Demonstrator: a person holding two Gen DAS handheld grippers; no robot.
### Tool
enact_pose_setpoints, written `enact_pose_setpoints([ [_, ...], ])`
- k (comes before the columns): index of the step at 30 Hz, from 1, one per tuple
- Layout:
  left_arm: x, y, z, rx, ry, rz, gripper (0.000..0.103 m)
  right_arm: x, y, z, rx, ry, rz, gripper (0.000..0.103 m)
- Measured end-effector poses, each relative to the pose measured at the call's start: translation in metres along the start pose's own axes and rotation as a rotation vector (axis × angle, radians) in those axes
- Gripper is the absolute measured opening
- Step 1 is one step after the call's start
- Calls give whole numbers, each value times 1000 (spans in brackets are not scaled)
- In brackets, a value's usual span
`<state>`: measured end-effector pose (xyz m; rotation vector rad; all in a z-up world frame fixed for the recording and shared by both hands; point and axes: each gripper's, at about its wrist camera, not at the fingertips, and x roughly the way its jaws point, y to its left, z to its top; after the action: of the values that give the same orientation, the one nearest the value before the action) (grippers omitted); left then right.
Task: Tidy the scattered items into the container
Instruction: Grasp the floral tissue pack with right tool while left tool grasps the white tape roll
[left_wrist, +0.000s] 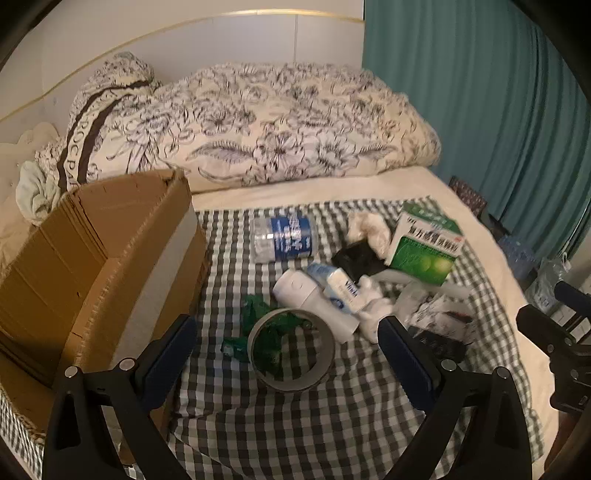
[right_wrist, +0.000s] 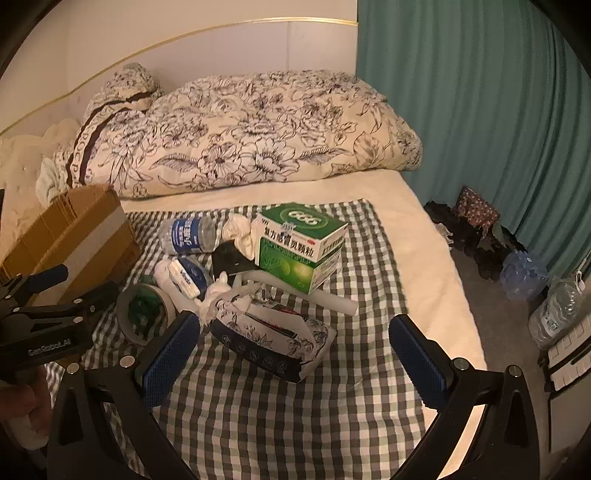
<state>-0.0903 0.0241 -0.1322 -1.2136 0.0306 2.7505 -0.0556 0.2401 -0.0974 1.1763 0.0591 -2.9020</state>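
Counting one cardboard box (left_wrist: 110, 251), one tape roll (left_wrist: 291, 350), one green carton (right_wrist: 301, 245).

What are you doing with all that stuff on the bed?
A person holds two grabbers over a checked cloth, both with jaws wide open and nothing in them. The left gripper hangs over a tape roll; the right gripper over a tissue pack. The cardboard box waits nearby.

1. Dim, warm yellowish indoor light in both views.
2. Soft blur overall; small print unreadable.
3. Fisheye bending with black corners.
4. Cardboard box (left_wrist: 92, 266) interior in shadow.
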Motion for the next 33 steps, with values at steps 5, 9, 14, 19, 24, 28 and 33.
enact_pose_setpoints([
  [5,24,9,-4,-30,61,4,98,15,3,-5,-20,22,6,103],
  [9,40,9,-7,-30,98,6,97,28,5,-10,-25,46,21,101],
  [14,64,11,-13,-38,157,35,97,46,11,-17,-41,86,39,97],
  [19,85,17,-21,-41,202,61,92,65,11,-22,-36,119,46,97],
  [24,102,21,-28,-60,239,55,81,80,10,-25,-28,143,43,97],
  [28,111,23,-32,-74,266,60,55,94,12,-29,-30,163,41,97],
  [33,114,23,-38,-72,252,53,37,107,13,-29,-19,176,43,97],
])
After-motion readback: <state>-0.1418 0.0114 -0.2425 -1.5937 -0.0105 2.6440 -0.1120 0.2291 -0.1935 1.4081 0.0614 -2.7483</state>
